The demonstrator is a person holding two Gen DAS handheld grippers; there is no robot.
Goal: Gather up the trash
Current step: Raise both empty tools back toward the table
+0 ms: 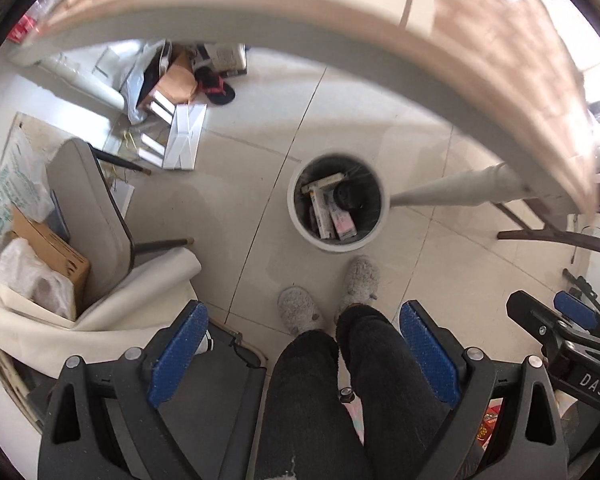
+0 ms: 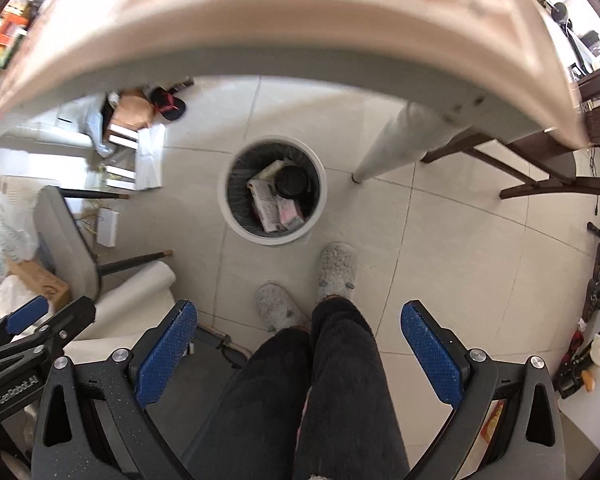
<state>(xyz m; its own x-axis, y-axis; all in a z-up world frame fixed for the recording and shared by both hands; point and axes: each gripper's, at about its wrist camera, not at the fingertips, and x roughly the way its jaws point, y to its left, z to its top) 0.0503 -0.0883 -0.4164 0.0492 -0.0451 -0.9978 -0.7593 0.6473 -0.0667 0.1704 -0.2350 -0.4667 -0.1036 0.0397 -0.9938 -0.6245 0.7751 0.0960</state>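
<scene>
The bin (image 2: 271,190) stands on the floor beside the table leg (image 2: 388,148), just ahead of the person's slippers (image 2: 337,270). Inside it lie flat cartons (image 2: 269,200) and a dark round lid (image 2: 293,182). The left gripper (image 1: 304,354) and the right gripper (image 2: 298,350) both hang above the bin with jaws wide apart, holding nothing. The cartons seem light and easy to crush, so I would take one by its edge.

A lived-in home room — pale glossy floor tiles (image 2: 440,240), a white-edged dining table with a light wood top (image 2: 300,32), dark wooden chair legs (image 2: 540,168) beside it. A person's fluffy grey house slippers (image 2: 336,268) stand by a round white waste bin with a black liner (image 2: 272,236); cardboard boxes and plastic bags (image 1: 168,84) clutter the wall — everyday domestic mess.
</scene>
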